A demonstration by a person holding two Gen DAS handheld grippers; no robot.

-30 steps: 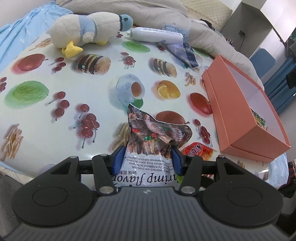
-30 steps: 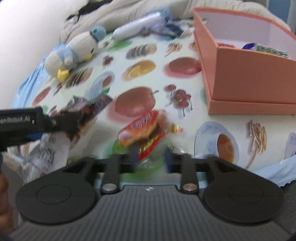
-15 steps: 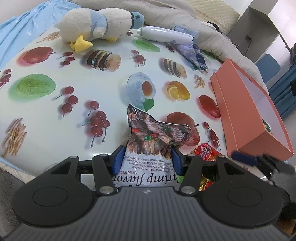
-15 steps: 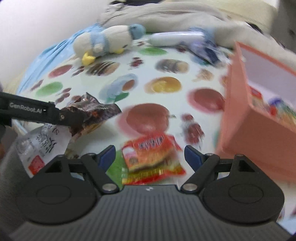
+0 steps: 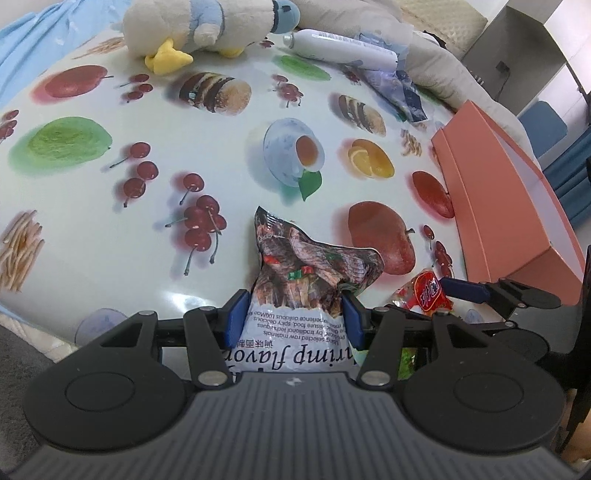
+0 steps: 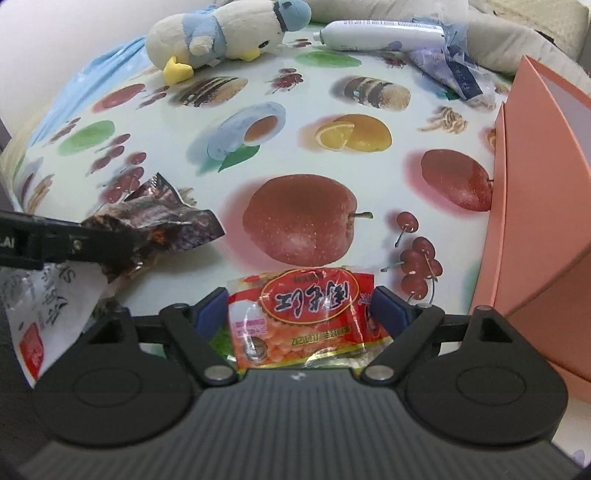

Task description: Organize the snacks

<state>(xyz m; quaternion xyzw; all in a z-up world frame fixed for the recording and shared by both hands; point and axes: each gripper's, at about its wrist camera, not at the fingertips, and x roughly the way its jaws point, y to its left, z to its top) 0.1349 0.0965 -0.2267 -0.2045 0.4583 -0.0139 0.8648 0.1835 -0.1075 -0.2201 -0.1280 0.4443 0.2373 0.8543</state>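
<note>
My left gripper [image 5: 291, 315] is shut on a shrimp-flavour snack bag [image 5: 303, 280], white and brown, held over the near edge of the fruit-print tablecloth [image 5: 110, 206]. The bag also shows at the left of the right wrist view [image 6: 147, 225]. My right gripper [image 6: 301, 308] is open, its blue pads either side of a red snack packet [image 6: 306, 314] lying on the cloth. That packet shows in the left wrist view [image 5: 426, 291] beside the right gripper's fingers [image 5: 461, 290]. An open orange box [image 5: 517, 206] stands at the right, also in the right wrist view [image 6: 543, 206].
A plush duck [image 5: 207, 29], a white bottle [image 5: 340, 44] and a blue crumpled wrapper [image 5: 399, 88] lie at the far edge. A grey blanket [image 5: 436, 55] is behind them. The box wall is close to the right gripper's right side.
My right gripper opened wide and moved in over the red packet, which now lies between its pads. The left gripper kept its hold on the shrimp bag and drifted slightly.
</note>
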